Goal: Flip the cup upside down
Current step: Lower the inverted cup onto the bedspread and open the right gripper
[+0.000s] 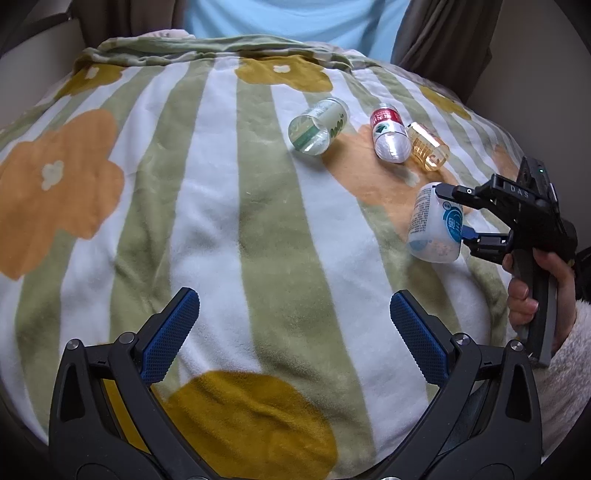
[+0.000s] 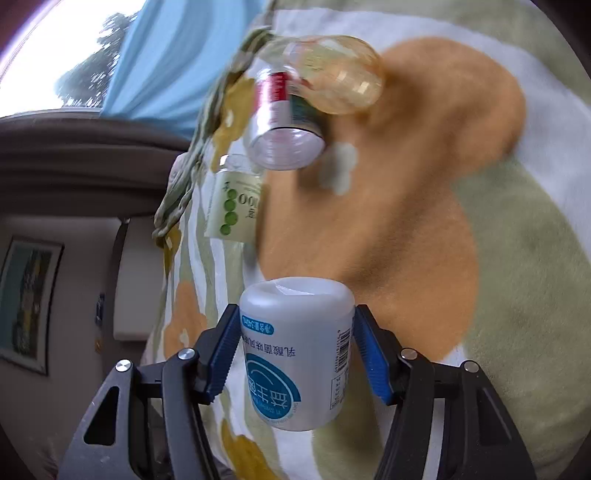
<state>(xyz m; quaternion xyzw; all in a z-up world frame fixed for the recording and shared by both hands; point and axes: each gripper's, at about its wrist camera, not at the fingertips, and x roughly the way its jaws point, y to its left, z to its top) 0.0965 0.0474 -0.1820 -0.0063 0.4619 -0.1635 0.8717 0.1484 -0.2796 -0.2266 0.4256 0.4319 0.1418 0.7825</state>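
Blanket (image 1: 229, 206) everywhere here, a fleecy one with green and white stripes and big orange and mustard flowers, bunched up against a light blue curtain (image 1: 295, 18), plus a framed picture (image 2: 27, 299) on a pale wall. Our right gripper (image 2: 295, 354) is clamped on the white cup (image 2: 295, 354), held tilted just above the fabric, while our left gripper (image 1: 295, 332) hangs wide apart with nothing in it. Lying on their sides further back are a green-label cup (image 1: 317, 125), a red-label cup (image 1: 389, 136) and an amber cup (image 1: 428, 147).

A striped, flowered fleece blanket (image 1: 236, 206) carries three cups lying on their sides (image 1: 390, 137).
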